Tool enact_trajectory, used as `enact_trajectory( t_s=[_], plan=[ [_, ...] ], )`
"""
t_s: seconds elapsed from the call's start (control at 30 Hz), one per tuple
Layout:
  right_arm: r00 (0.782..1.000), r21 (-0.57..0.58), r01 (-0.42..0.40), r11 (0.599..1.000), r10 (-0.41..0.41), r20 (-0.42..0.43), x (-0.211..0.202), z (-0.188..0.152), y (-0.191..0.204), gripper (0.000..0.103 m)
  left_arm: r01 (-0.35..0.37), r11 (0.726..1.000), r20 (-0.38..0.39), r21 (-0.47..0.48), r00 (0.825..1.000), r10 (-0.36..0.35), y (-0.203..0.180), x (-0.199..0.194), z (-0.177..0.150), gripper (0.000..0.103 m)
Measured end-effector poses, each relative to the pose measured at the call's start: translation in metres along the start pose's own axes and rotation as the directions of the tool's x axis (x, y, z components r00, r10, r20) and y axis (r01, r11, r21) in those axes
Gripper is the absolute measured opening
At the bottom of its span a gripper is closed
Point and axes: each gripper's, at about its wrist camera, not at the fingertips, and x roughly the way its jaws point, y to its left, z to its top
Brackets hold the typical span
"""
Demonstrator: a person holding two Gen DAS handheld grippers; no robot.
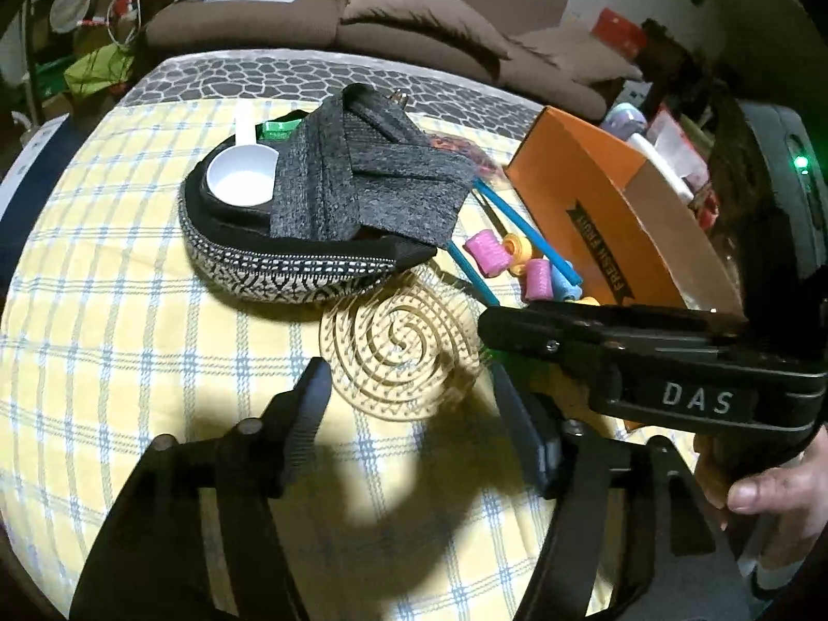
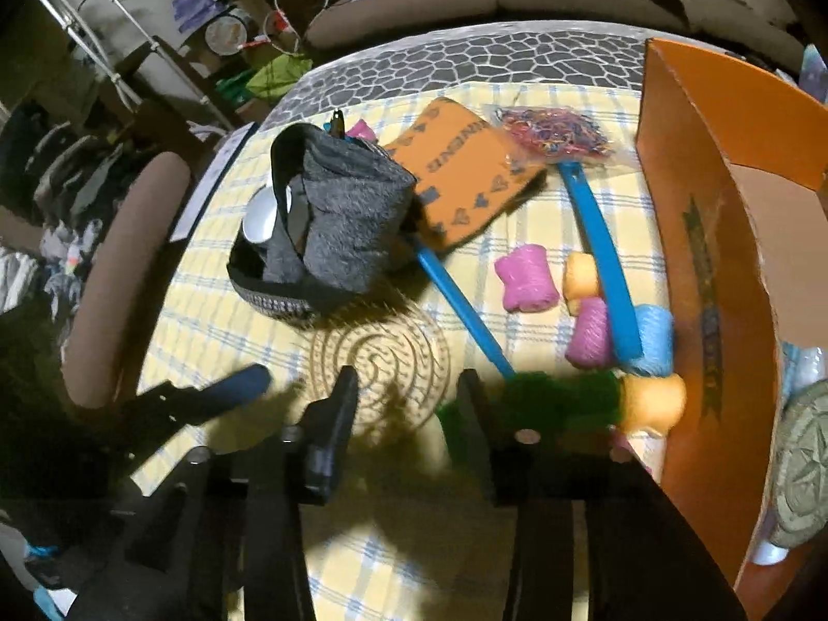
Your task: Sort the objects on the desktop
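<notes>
The left gripper hangs spread above a gold spiral mat on the yellow checked cloth, the patterned pouch at eleven o'clock and the orange box at two o'clock.

Can't really make out the green thing by my right claw, it's smeared with blur. The blue rods run under the gray felt pouch, so their far ends are hidden. Orange box is cut off at the right wrist picture's edge. Print on the orange card is too blurry to read.
</notes>
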Motion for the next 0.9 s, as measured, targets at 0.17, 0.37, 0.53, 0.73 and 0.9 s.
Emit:
enact_trajectory(
  t_s=[0.17,0.37,0.53,0.73,0.9],
  plan=[
    [0.998,-0.042,0.039,0.998,-0.037,0.055,-0.023,-0.009,0.004,0.071,-0.010,1.000,0.024,0.014,1.000,0.009,-0.011,-0.015,-0.009,0.086],
    [0.988,-0.046,0.086,0.995,-0.079,0.131,-0.052,-0.036,0.003,0.087,-0.058,0.998,0.047,-0.004,0.997,0.058,-0.013,-0.030,-0.030,0.103],
    [0.982,-0.073,0.135,0.988,-0.124,0.143,-0.060,-0.068,0.005,0.098,-0.071,0.997,0.055,-0.018,0.996,0.072,-0.021,-0.035,-0.052,0.103],
    [0.976,-0.049,0.128,0.991,-0.118,0.184,-0.079,-0.098,-0.003,0.102,-0.102,0.995,0.058,-0.019,0.993,0.103,-0.032,-0.036,-0.069,0.103],
    [0.971,-0.015,0.148,0.989,-0.142,0.192,-0.089,-0.118,-0.013,0.102,-0.122,0.993,0.069,-0.005,0.990,0.122,-0.041,-0.035,-0.079,0.103]
  ],
)
